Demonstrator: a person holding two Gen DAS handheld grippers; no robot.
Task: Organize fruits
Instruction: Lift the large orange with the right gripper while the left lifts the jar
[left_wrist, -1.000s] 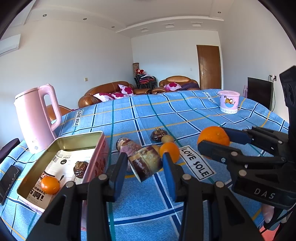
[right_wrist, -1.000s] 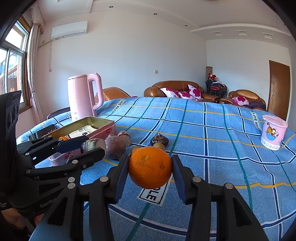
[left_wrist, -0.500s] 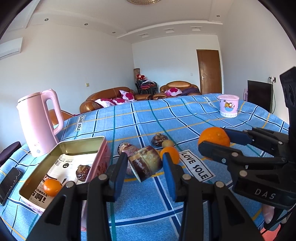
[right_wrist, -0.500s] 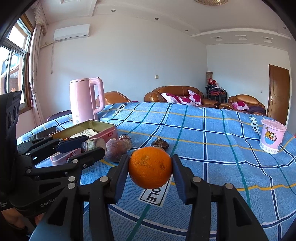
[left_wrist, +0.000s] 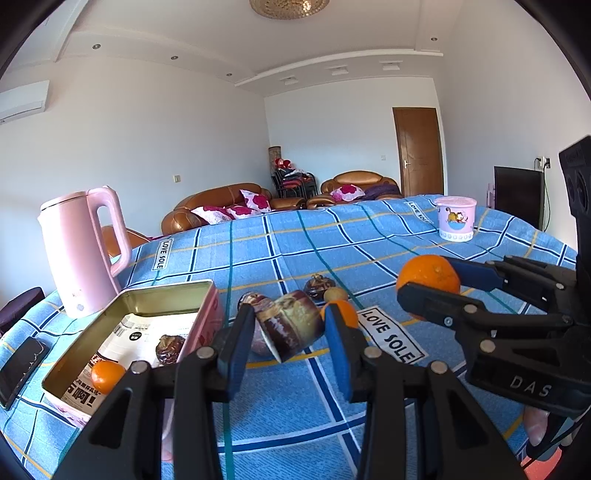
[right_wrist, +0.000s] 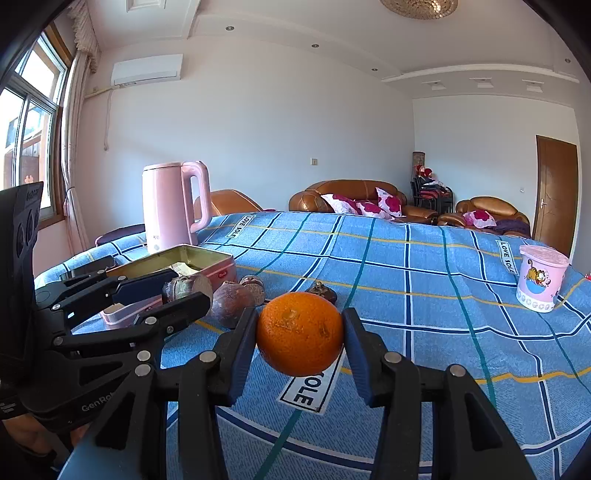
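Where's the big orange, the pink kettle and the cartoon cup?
big orange (right_wrist: 299, 332), right wrist view, front peel.
pink kettle (right_wrist: 166, 210), right wrist view, body.
cartoon cup (right_wrist: 539, 280), right wrist view, side.

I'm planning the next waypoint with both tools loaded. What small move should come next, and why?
Probably carry the left tool with its dark fruit leftward over the open tin; the tin already holds fruit, and the right tool grips the orange.

Bright daylight enters through the window (right_wrist: 27, 122) at the left; both views are sharp, with strong fisheye bending and black vignette in the corners
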